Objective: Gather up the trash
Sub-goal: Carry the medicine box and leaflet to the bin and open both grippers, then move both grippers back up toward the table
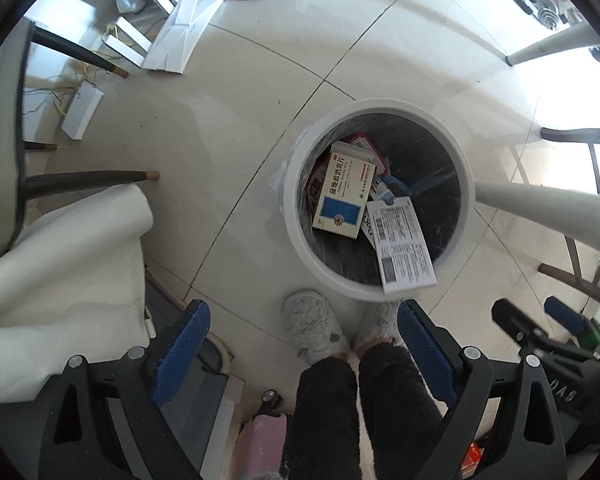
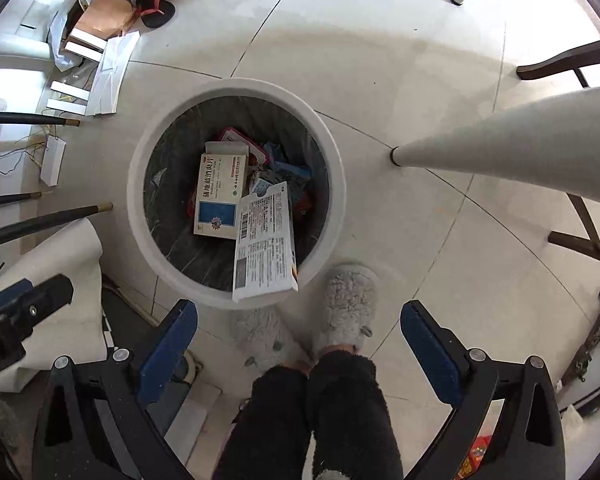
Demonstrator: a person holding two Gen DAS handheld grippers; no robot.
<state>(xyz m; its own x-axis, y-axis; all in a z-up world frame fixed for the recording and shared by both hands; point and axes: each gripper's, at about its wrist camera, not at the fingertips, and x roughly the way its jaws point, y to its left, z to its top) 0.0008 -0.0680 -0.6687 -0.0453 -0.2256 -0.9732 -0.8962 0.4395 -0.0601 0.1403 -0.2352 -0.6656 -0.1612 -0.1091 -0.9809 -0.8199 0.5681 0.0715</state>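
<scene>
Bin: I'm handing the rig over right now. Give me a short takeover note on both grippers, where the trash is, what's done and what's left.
Left gripper: open, nothing between the fingers, pointing down beside the bin.
Right gripper: open, empty, pointing down near the bin's edge.
In the bin: blue-and-white box on top of other packaging; printed white box leans on the near rim, one end sticking up over it.
Done: those boxes are in the bin.
Left: white boxes and flattened cardboard lie on the floor by the chair legs; judging by the clutter, they may be next. Nudge the leaning box fully in.
</scene>
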